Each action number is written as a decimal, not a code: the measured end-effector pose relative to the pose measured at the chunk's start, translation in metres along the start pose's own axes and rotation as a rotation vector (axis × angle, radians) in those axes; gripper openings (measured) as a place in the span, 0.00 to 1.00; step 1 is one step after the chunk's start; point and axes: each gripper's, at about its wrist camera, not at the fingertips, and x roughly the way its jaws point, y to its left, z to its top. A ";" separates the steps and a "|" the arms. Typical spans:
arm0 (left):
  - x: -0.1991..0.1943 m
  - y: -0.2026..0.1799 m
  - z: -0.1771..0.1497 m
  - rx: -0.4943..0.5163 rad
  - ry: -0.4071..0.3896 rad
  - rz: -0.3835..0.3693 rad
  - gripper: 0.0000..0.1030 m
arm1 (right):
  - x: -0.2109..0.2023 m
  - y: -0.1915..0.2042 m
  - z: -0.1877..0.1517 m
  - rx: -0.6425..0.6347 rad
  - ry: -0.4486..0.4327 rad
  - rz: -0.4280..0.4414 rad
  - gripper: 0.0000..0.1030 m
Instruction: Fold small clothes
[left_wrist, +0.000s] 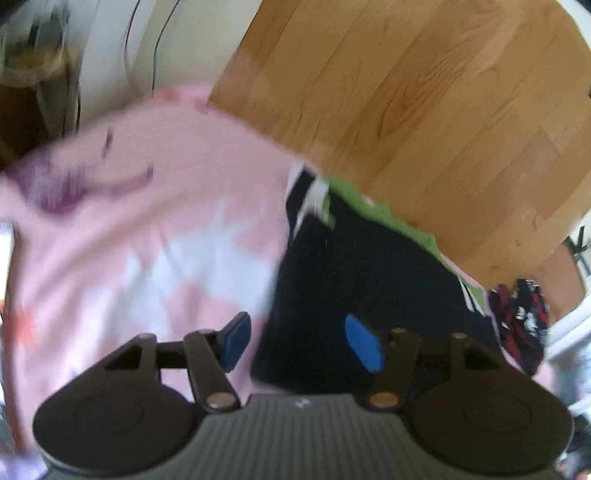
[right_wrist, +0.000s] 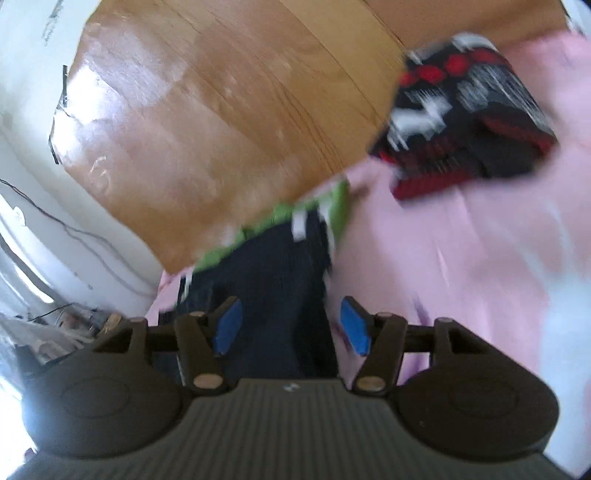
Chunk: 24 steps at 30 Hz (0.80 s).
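A small dark navy garment with white stripes and a bright green edge (left_wrist: 354, 266) is lying on a pink and white tie-dye sheet (left_wrist: 147, 236), close to the sheet's edge where the light brown wooden plank floor (left_wrist: 424, 92) begins. In the right wrist view the same navy garment (right_wrist: 266, 280) is stretching away from the camera over the pink sheet (right_wrist: 461, 240). A folded black, red and white patterned cloth (right_wrist: 461, 118) is sitting apart from it on the sheet, near the floor (right_wrist: 221, 110).

The left gripper (left_wrist: 297, 343) is hanging released, blue pads spread wide, above the seam between the navy garment and the sheet. The right gripper (right_wrist: 291, 326) is likewise spread wide, straddling the garment's near end without clamping it. Both views are blurring with motion.
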 end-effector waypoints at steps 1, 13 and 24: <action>0.003 0.002 -0.003 -0.020 0.018 -0.009 0.65 | -0.003 -0.004 -0.008 0.015 0.014 -0.008 0.62; 0.032 0.002 -0.015 -0.138 0.080 -0.015 0.18 | 0.056 0.023 -0.032 0.054 0.095 -0.009 0.32; -0.056 -0.003 -0.044 -0.018 0.027 -0.075 0.12 | -0.010 0.045 -0.036 -0.009 0.097 0.058 0.18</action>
